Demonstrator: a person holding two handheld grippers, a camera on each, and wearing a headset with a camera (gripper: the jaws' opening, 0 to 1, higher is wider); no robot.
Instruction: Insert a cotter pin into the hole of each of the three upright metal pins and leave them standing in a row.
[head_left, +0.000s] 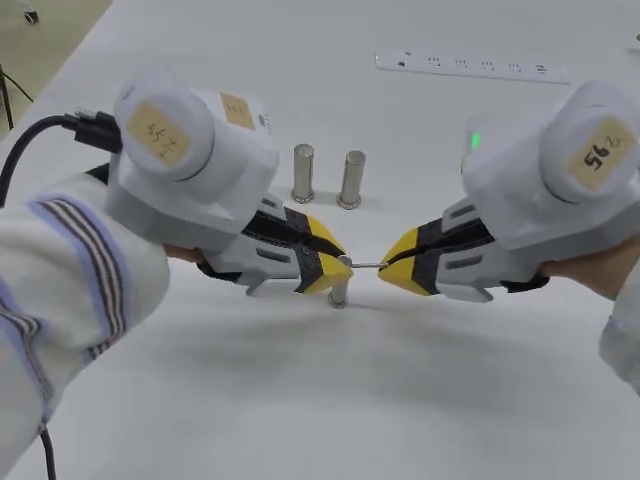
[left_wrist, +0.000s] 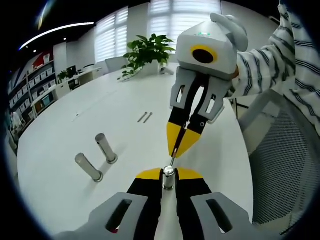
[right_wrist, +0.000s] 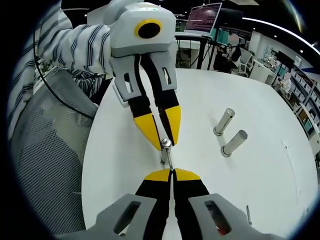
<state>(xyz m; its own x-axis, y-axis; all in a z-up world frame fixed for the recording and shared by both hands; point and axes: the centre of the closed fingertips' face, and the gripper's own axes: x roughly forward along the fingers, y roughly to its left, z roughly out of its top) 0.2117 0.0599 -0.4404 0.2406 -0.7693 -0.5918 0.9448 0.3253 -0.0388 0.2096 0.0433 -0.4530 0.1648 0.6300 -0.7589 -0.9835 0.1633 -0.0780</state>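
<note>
Cotter pin (head_left: 366, 265) tip at the near metal pin's (head_left: 338, 295) top.
Right gripper (head_left: 386, 266) pinches it; left gripper (head_left: 341, 271) clamps that pin; two more metal pins (head_left: 303, 172) stand behind.

White table (left_wrist: 125, 100), sunlit windows (left_wrist: 167, 15), bookshelves (left_wrist: 27, 87)

The left gripper (head_left: 335, 270) and right gripper (head_left: 388, 264) have pale grey housings and black, yellow-tipped fingers (head_left: 322, 238). A black cable (head_left: 40, 133) leaves the left one. The sleeve (head_left: 60, 290) is white with striped bands.
</note>
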